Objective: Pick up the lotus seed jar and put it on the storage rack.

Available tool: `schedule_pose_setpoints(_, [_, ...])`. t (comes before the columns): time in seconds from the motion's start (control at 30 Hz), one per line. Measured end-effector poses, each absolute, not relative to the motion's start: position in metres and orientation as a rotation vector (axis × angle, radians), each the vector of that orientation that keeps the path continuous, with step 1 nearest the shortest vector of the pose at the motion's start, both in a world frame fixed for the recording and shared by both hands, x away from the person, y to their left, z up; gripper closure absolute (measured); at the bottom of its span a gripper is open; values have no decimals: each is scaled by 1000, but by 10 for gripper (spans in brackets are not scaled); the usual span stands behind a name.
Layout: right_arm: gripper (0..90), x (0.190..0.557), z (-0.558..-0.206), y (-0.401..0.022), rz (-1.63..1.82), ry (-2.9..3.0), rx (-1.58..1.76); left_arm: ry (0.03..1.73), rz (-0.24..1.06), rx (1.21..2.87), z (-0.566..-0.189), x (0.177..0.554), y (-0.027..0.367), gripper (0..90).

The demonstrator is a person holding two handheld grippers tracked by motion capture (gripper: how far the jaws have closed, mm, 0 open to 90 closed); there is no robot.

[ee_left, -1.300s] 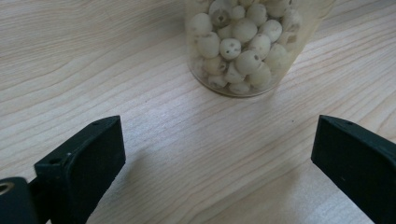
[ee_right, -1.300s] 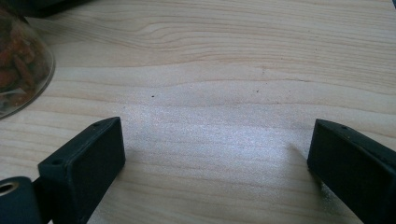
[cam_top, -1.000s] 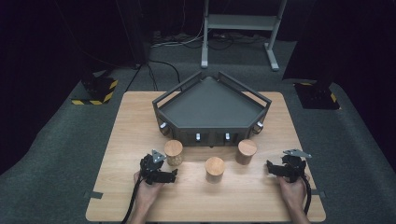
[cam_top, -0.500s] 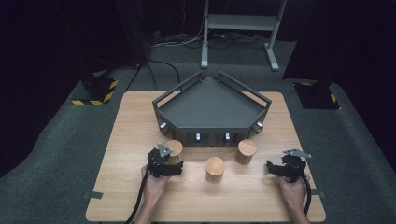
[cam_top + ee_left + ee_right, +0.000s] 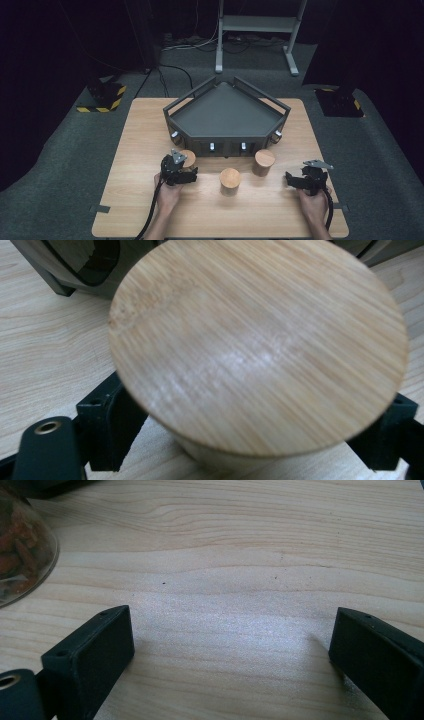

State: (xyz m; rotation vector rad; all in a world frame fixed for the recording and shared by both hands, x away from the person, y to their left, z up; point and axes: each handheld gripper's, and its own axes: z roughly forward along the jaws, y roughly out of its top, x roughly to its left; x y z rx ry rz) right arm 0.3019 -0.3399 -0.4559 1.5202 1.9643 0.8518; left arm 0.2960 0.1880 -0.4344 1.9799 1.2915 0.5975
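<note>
Near the lower left of the high view, the left gripper [image 5: 181, 169] has just been closing its jaws around the left wooden-lidded jar [image 5: 188, 159], probably touching it, ready to lift. At the lower right, the right gripper [image 5: 299, 180] waits on the table [image 5: 140, 145] with jaws wide apart, holding nothing.

Dark room, grey carpet [image 5: 60, 165]

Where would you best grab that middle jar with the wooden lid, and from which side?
Probably low on the side wall of the middle jar, below its round wooden lid, coming level from the person's side. It stands upright with bare table in front; the dark tray blocks the far side, and the lid overhangs the body.
</note>
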Motion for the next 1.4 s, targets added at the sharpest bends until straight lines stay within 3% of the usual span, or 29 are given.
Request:
schedule_pose_setpoints(0.63, [34,302,-456,-340,852,1964,1520,1295,600,1959,-437,298,188,244])
schedule_pose_setpoints(1.4, [34,302,-456,-340,852,1964,1521,1289,593,1990,-432,299,188,254])
